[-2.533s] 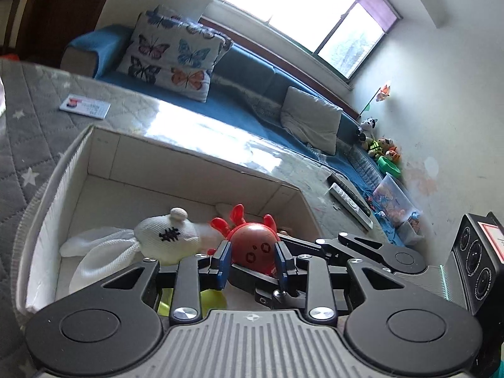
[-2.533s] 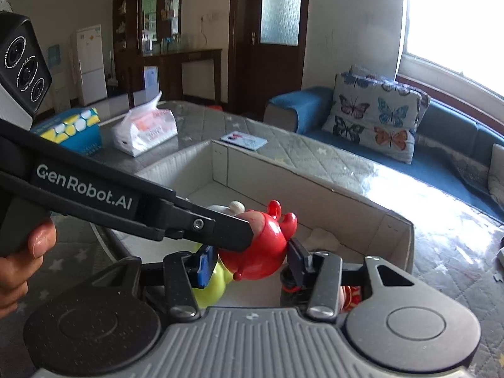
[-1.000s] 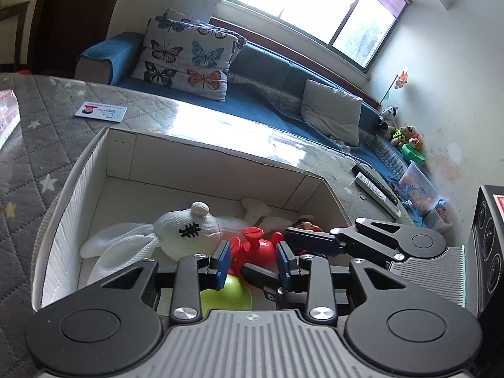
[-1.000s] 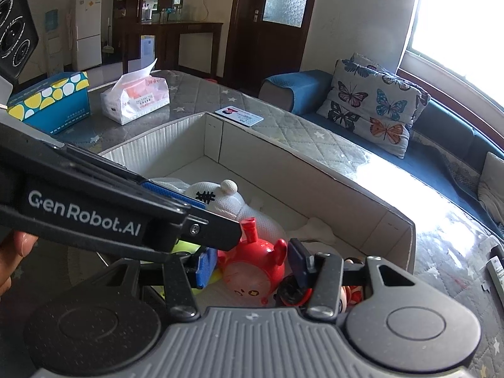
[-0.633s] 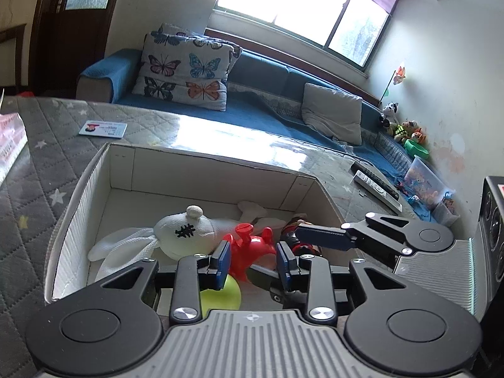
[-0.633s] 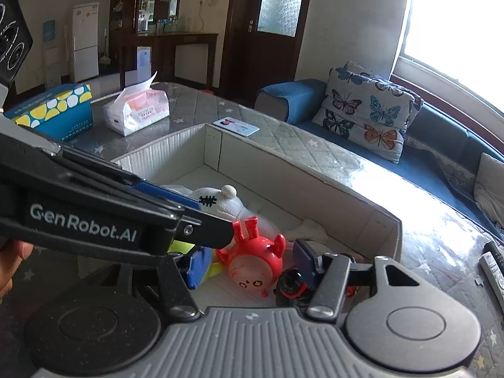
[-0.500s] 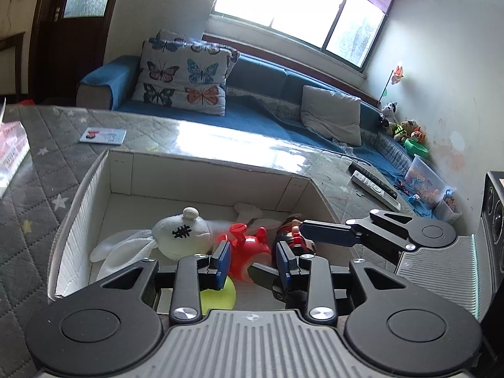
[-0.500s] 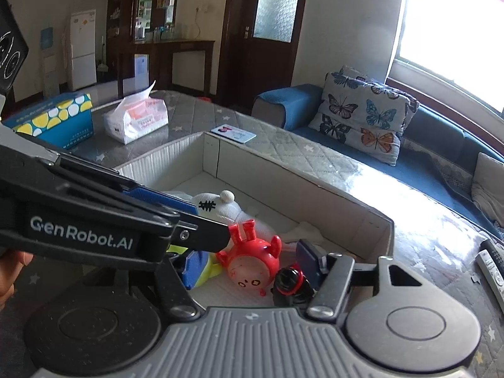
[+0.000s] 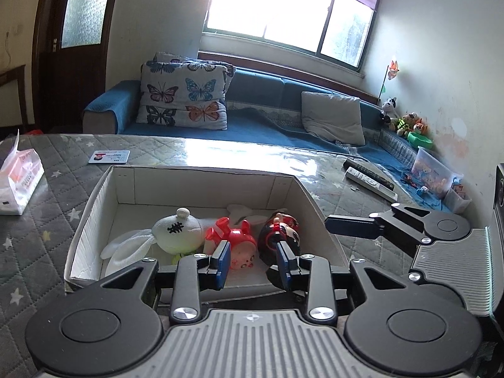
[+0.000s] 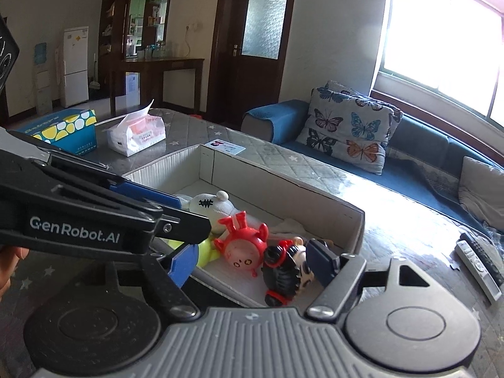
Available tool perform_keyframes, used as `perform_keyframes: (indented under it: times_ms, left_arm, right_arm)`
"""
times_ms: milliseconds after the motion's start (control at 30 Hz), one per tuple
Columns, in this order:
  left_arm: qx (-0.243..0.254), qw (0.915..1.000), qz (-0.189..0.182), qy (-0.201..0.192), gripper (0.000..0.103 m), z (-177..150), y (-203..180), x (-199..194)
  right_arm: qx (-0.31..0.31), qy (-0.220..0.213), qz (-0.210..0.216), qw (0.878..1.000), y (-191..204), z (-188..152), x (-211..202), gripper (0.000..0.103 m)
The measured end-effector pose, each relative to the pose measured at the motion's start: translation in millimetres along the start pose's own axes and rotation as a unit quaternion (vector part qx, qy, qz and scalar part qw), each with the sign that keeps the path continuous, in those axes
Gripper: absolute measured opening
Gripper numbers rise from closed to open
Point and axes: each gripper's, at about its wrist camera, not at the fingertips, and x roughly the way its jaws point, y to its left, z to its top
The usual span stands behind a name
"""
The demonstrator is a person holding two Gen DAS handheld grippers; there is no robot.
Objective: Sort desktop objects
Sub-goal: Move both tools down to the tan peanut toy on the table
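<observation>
A: So, why are both grippers hanging just above the near rim of the box (image 9: pixel 94 195) with nothing in them?

B: Judging by the toys lying loose inside, they are looking done with a drop. The left gripper (image 9: pixel 252 260) is standing with its blue pads apart and nothing between them. The right gripper (image 10: pixel 252 263) is opening wider at this moment, and it is gripping nothing either; the toys are lying beyond its pads, not between them.

A: And what is the box holding?

B: A white plush rabbit (image 9: pixel 176 231) is lying toward the left side, a red pig toy (image 10: pixel 241 241) is resting upside down beside it, and a black-haired doll (image 10: pixel 285 267) is lying just right of the pig. A yellow-green thing (image 10: pixel 204 252) is peeking out near the rabbit; I am not able to tell what it is.

A: Anything waiting outside the box?

B: Remote controls (image 9: pixel 368 181), a card (image 9: pixel 108 156) and a tissue pack (image 10: pixel 137 134) are sitting on the quilted table (image 9: pixel 47 220), well apart from the box.
</observation>
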Motion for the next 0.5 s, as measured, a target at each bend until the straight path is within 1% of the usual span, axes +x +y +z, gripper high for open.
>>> perform_keyframes:
  times_ms: [167, 267, 400, 500]
  left_arm:
    - [0.012, 0.9999, -0.001, 0.000, 0.035, -6.5, -13.4, -6.9]
    - [0.016, 0.9999, -0.002, 0.003, 0.035, -10.2, -20.7, -9.0]
    - [0.023, 0.9997, -0.008, 0.006, 0.035, -16.5, -30.8, -10.9]
    - [0.028, 0.9995, -0.013, 0.011, 0.035, -22.4, -37.8, -10.8]
  right_arm:
    - [0.006, -0.003, -0.007, 1.000, -2.3, -9.7, -14.2, 0.079]
    - [0.010, -0.006, -0.012, 1.000, -4.0, -16.0, -22.6, 0.083]
    - [0.016, -0.007, -0.020, 1.000, -7.1, -26.3, -35.3, 0.084]
    - [0.021, -0.004, -0.033, 0.999, -9.2, -36.1, -44.1, 0.089]
